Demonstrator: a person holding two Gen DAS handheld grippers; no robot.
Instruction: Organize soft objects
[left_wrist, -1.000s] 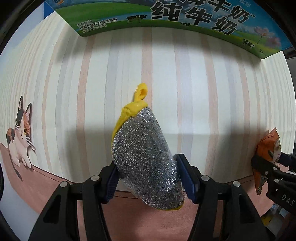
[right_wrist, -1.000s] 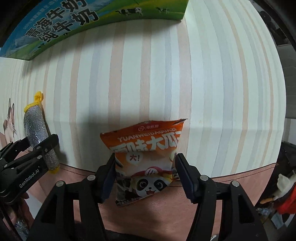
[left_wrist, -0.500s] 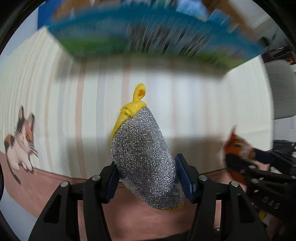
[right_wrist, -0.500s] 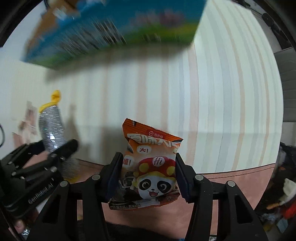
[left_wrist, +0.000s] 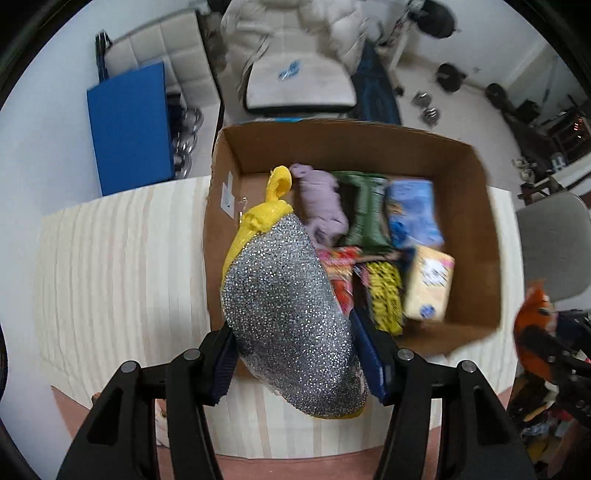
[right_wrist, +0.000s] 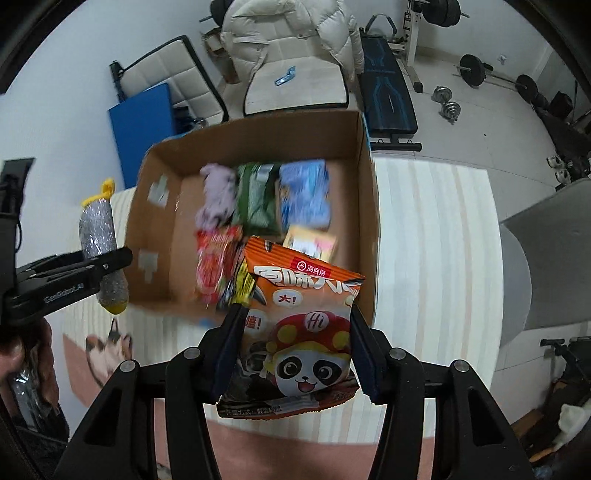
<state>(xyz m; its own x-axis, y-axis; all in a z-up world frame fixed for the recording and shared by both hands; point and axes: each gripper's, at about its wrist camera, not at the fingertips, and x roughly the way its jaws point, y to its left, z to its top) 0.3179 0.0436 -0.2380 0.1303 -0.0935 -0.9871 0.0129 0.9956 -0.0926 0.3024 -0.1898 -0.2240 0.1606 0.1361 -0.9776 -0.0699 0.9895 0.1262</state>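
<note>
The big brown cardboard box (left_wrist: 476, 236) on the striped tablecloth (left_wrist: 122, 266) already has a lot of soft things lying in it: a pale purple cloth bundle (left_wrist: 325, 206), a dark green packet (left_wrist: 365, 210), a blue packet (left_wrist: 412, 212), a red packet (right_wrist: 214, 262), a yellow-and-black packet (left_wrist: 384, 295) and a small yellow pack with a pink corner (left_wrist: 428, 288). So a good part of the tidying looks done. Two things are not in the box yet, and each one is up in the air above it. The left gripper (left_wrist: 295, 362) points down and pinches the sparkly silver scrubbing sponge with a yellow back and a yellow loop (left_wrist: 288, 306). Its blue pads press on the fat lower end of the sponge, one on each side, and the loop end sticks far out past the fingers, over the left wall of the box. The right gripper (right_wrist: 295, 350) pinches the orange snack bag with a panda picture (right_wrist: 303, 325). Its two fingers squeeze the bag's left and right edges near the bottom, and the top of the bag reaches out over the near right part of the box. I think what is left is to lower both things into the box and let go. The free room seems to be on the bare left side of the box floor.
</note>
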